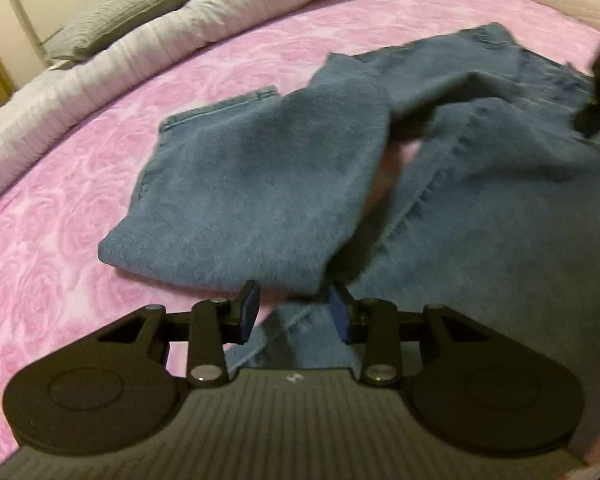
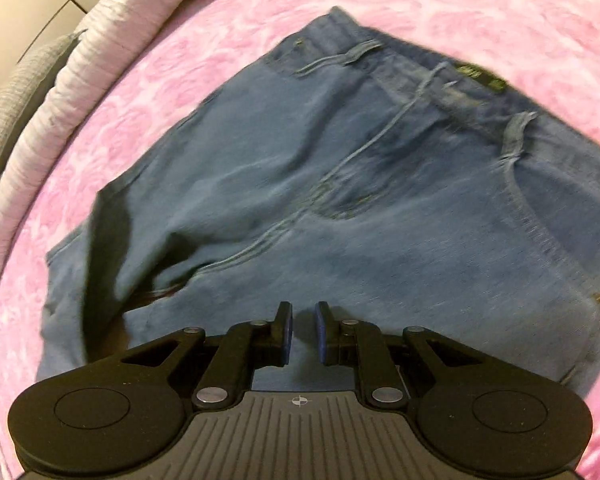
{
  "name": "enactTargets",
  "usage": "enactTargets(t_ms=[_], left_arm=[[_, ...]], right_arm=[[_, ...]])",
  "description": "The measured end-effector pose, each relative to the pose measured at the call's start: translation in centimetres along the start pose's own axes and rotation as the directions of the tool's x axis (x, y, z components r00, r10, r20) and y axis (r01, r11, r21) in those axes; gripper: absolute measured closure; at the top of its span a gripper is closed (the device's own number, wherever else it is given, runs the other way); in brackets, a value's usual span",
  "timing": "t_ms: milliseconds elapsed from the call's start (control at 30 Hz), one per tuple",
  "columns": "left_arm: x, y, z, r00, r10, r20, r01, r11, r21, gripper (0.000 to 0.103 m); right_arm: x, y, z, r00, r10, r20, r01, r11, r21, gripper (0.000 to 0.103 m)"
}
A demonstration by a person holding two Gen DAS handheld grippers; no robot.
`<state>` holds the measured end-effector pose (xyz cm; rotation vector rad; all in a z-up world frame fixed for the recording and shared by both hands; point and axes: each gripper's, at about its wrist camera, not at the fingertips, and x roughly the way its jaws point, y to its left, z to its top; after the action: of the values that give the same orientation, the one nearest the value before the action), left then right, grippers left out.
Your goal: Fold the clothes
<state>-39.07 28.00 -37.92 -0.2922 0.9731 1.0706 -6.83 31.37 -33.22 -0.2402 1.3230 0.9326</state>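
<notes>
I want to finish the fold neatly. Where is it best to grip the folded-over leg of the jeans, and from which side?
Probably grip the folded leg at its near fold edge, coming from the left gripper side. That edge lies thick and slightly raised off the pink bedspread, right before the open gripper.

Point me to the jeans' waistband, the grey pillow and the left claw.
jeans' waistband (image 2: 452,80), right wrist view, on the band near the label.
grey pillow (image 1: 132,8), left wrist view, its middle.
left claw (image 1: 294,312), left wrist view, between the fingertips.
</notes>
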Motion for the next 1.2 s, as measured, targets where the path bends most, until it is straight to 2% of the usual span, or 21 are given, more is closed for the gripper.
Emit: enactTargets(t_ms=[133,200,233,267,333,400,467,533,633,667,700,800,900,967,1067,1133,1200], left_arm=[[0.9,-0.1,0.8,0.999,0.032,0.034,-0.029,0.997,-0.065,0.068],[1.1,0.8,1.2,0.998,0.031,0.047,-0.025,0.992,-0.122,0.08],[0.8,1.6,1.5,0.998,0.023,0.065,-0.011,0.985,-0.173,0.092],[0.1,3.1,1.8,0.995,0.018,0.099,0.008,0.968,-0.252,0.097],[-1.2,5.3,2.8,0.987,0.025,0.156,0.03,0.94,-0.339,0.099],[-2.8,7.5,4.8,0.978,0.057,0.202,0.025,0.924,-0.381,0.1],[-5.3,10.0,7.7,0.958,0.101,0.269,0.021,0.909,-0.417,0.1],[-8.4,12.6,11.0,0.924,0.14,0.356,0.031,0.9,-0.434,0.1],[-10.6,14.3,16.9,0.871,0.131,0.474,0.033,0.946,-0.321,0.099],[-11.3,14.8,18.9,0.85,0.124,0.512,0.03,0.959,-0.283,0.096],[-10.5,14.8,20.4,0.86,0.125,0.495,0.014,0.964,-0.266,0.094],[-6.1,16.0,23.2,0.948,0.073,0.309,0.028,0.95,-0.312,0.089],[-3.6,17.1,19.9,0.988,0.001,0.156,0.068,0.897,-0.437,0.089],[-1.9,17.9,17.6,0.997,-0.059,0.057,0.08,0.851,-0.519,0.087],[-1.8,17.0,11.3,0.995,-0.092,-0.042,0.049,0.805,-0.591,0.081],[-2.1,15.4,7.7,0.987,-0.106,-0.12,0.013,0.801,-0.598,0.081],[-2.5,14.1,5.1,0.981,-0.08,-0.174,-0.04,0.805,-0.593,0.08]], right_arm=[[-0.6,-1.9,0.6,1.0,-0.003,-0.01,0.003,1.0,0.005,0.088],[-0.4,-2.3,0.7,1.0,0.003,-0.019,-0.003,1.0,0.005,0.088],[-0.3,-2.4,0.7,1.0,0.009,-0.023,-0.009,1.0,0.008,0.088],[-0.3,-2.6,0.7,1.0,0.016,-0.025,-0.015,1.0,0.012,0.088],[-0.2,-3.0,0.8,0.999,0.029,-0.03,-0.029,0.999,0.02,0.088],[-0.2,-3.2,0.9,0.999,0.04,-0.035,-0.04,0.999,0.027,0.088],[-0.3,-3.4,1.1,0.998,0.05,-0.037,-0.049,0.998,0.033,0.088],[-0.3,-3.6,1.5,0.998,0.054,-0.037,-0.053,0.998,0.045,0.088],[-0.5,-4.1,1.9,0.998,0.056,-0.029,-0.054,0.996,0.072,0.088],[-0.5,-4.2,2.1,0.998,0.055,-0.027,-0.052,0.995,0.081,0.088],[-0.4,-4.3,2.2,0.998,0.053,-0.025,-0.051,0.995,0.089,0.088],[-0.3,-4.2,2.9,0.999,0.05,-0.014,-0.049,0.993,0.105,0.088],[-0.5,-3.5,3.7,0.998,0.063,0.016,-0.064,0.995,0.077,0.088],[-0.6,-2.8,4.2,0.997,0.064,0.034,-0.065,0.997,0.041,0.088],[-0.3,-1.8,4.7,0.997,0.051,0.053,-0.05,0.999,-0.019,0.087],[0.2,-1.3,4.7,0.998,0.048,0.049,-0.046,0.998,-0.032,0.087],[0.7,-0.9,4.5,0.998,0.044,0.041,-0.043,0.998,-0.041,0.087]])
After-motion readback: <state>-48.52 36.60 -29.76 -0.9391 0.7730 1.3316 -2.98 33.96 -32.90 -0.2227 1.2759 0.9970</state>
